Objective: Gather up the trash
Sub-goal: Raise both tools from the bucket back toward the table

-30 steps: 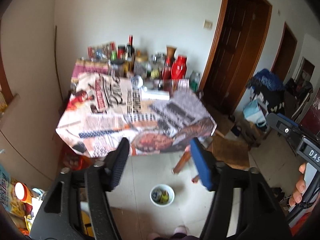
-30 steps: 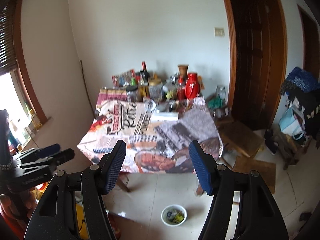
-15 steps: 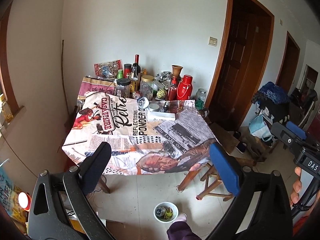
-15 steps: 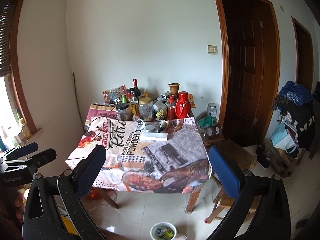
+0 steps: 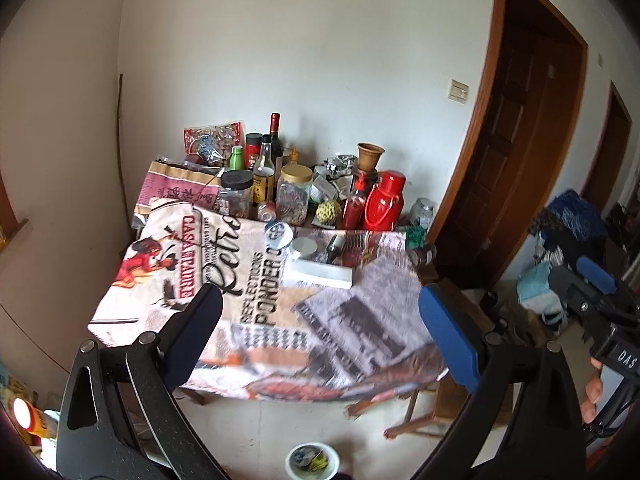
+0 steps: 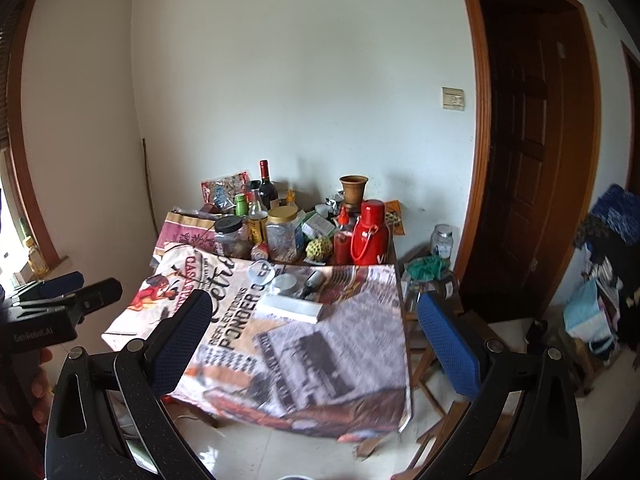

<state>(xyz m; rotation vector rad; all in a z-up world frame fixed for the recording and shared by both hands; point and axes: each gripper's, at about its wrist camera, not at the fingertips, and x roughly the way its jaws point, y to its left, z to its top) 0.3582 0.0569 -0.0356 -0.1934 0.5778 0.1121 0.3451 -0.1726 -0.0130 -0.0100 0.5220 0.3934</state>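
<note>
A table under a printed cloth (image 5: 256,320) fills both views ahead. On the cloth lie a crushed silver can (image 5: 278,234), a round white lid (image 5: 304,246), a small dark bottle (image 5: 335,245) and a flat white box (image 5: 320,274). A white bowl of scraps (image 5: 313,462) stands on the floor below the table's front edge. My left gripper (image 5: 318,308) is open and holds nothing, short of the table. My right gripper (image 6: 312,312) is also open and holds nothing. Each gripper shows at the edge of the other's view.
Jars, bottles, a red thermos (image 5: 384,202) and packets crowd the back of the table by the wall. Wooden stools (image 6: 432,344) stand to the right of the table, before a dark wooden door (image 6: 528,160). Clothes and bags (image 6: 600,280) pile up at far right.
Both grippers' jaws have spread from half open to wide open. Both hands have moved in toward the table, which looms larger; the floor bowl has slid to the bottom edge.
</note>
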